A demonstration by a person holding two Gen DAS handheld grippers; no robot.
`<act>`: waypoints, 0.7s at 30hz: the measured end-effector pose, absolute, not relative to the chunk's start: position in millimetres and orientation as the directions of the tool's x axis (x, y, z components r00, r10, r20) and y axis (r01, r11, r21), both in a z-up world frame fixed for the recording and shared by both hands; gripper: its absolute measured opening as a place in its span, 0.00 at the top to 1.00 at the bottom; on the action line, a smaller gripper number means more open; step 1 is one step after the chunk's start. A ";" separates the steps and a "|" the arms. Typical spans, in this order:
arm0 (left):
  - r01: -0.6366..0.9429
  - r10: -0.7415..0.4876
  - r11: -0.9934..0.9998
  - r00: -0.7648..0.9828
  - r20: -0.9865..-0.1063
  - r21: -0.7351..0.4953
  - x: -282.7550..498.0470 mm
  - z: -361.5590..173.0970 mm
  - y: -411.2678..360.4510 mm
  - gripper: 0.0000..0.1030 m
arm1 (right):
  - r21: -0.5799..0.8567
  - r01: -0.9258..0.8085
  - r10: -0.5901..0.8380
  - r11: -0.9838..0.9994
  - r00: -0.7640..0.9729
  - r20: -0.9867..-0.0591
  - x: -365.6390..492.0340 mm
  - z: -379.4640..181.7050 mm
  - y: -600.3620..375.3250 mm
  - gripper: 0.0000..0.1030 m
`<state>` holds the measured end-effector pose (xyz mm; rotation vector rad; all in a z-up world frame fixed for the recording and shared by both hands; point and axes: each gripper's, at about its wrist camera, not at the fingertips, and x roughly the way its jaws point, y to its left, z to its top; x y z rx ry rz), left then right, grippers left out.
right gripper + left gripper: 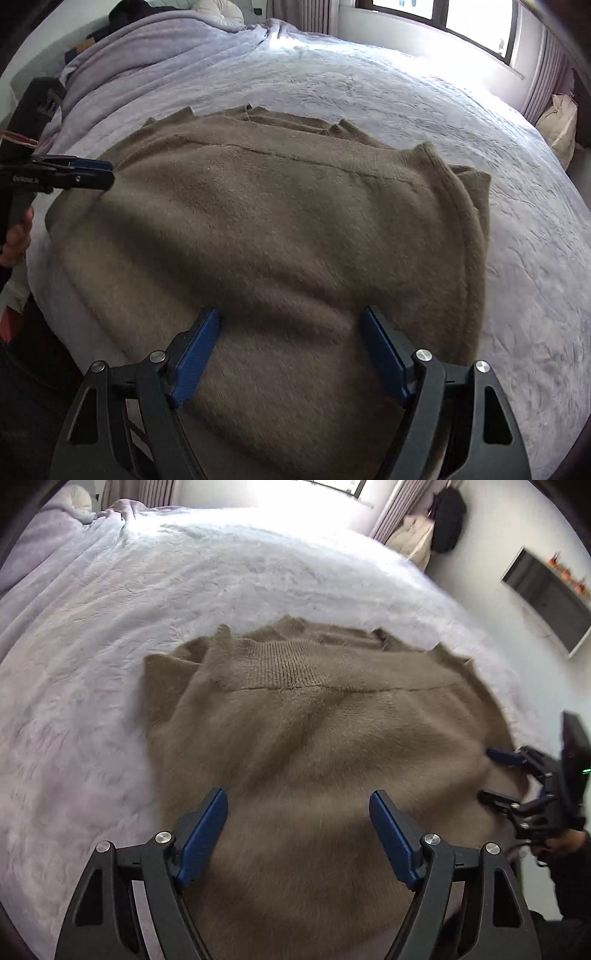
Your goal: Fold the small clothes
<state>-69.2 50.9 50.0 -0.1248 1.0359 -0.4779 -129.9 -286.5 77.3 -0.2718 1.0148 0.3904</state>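
Sweater point(306, 746), tan-brown knit, lies spread on the bed point(110, 635), partly folded: sleeve layers are tucked in along both sides and a ribbed band and seam run across the far part. Left hand-held gripper point(298, 812): blue-padded fingers point(205, 834) spread wide, nothing between them, poised over the near part of the sweater; contact with the fabric cannot be told from its own camera. In the right wrist view the left hand-held gripper point(107, 173) appears side-on at the sweater's left edge, so its opening is not readable there; a bare hand point(16, 240) grips its handle. Right hand-held gripper point(290, 332): fingers point(195, 354) likewise wide apart and holding nothing, above the near part of the sweater point(266, 229). In the left wrist view the right hand-held gripper point(487, 775) sits at the sweater's right edge, fingers apart, tips at or just over the fabric. Bed cover is a pale lilac plush blanket, bunched into a heap point(147, 55) at the far left. Beyond: a bright window point(443, 18), curtains point(546, 77), a cushion point(561, 125) by the wall, a dark bag point(448, 520) hanging up.
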 end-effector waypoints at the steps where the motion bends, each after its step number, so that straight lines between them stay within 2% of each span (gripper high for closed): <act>1: 0.322 -0.454 0.884 0.427 -0.782 -0.338 -75.4 55.4 59.3 0.22 | -0.041 -0.438 0.188 0.898 0.466 -0.865 -136.5 78.9 -294.4 0.21; 3: 0.302 -0.461 0.885 0.450 -0.765 -0.355 -82.4 63.2 78.1 0.21 | -0.015 -0.436 0.197 0.900 0.437 -0.878 -143.4 84.5 -304.3 0.21; 4: 0.276 -0.447 0.893 0.466 -0.763 -0.355 -83.2 61.0 86.1 0.04 | 0.002 -0.426 0.206 0.905 0.433 -0.878 -144.0 91.5 -308.8 0.21; 5: 0.229 -0.414 0.910 0.486 -0.770 -0.345 -81.2 59.9 94.1 0.00 | 0.021 -0.416 0.219 0.909 0.433 -0.874 -143.9 98.3 -310.0 0.21; 7: 0.143 -0.380 0.923 0.470 -0.797 -0.356 -67.7 46.5 103.3 0.00 | 0.062 -0.404 0.258 0.913 0.453 -0.853 -141.8 111.3 -306.9 0.21; 10: 0.107 -0.408 0.911 0.394 -0.824 -0.399 -51.2 28.7 95.2 0.00 | 0.093 -0.408 0.294 0.908 0.465 -0.835 -127.5 118.8 -290.8 0.21; 16: 0.183 -0.302 0.951 0.370 -0.879 -0.249 -45.9 19.3 44.1 0.00 | -0.002 -0.396 0.195 0.918 0.457 -0.868 -86.9 112.8 -242.2 0.21; 21: 0.182 -0.305 0.950 0.374 -0.875 -0.254 -39.9 9.8 38.8 0.00 | -0.067 -0.394 0.135 0.917 0.463 -0.876 -59.5 108.2 -210.6 0.21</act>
